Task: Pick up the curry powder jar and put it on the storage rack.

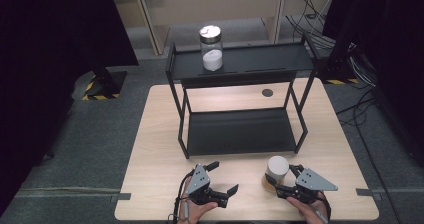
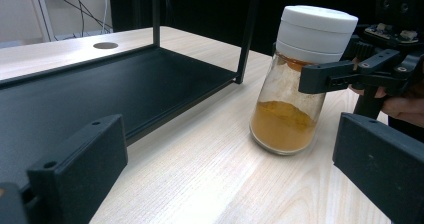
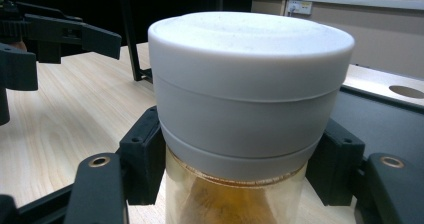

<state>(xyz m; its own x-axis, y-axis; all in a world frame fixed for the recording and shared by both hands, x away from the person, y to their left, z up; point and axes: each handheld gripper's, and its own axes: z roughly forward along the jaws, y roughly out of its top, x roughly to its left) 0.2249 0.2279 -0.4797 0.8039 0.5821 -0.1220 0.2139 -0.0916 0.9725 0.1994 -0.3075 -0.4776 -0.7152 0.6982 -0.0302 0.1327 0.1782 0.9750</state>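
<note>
At the lower right of the high view, your right gripper [image 1: 289, 180] has its jaws clamped on the spice jar [image 1: 275, 173], which stands on the wooden table [image 1: 160, 134] just in front of the black two-tier rack [image 1: 240, 129]; your left gripper [image 1: 222, 178], lower centre, stands wide open with nothing between its jaws; the pads bite just under the white lid [image 3: 250, 84], high on the neck, so a quick lift could let the jar swing or slip, and a careless path could knock it against the rack's frame; the jar is clear glass, roughly a third full of orange-brown powder [image 2: 282, 126], some clinging to the wall above.
</note>
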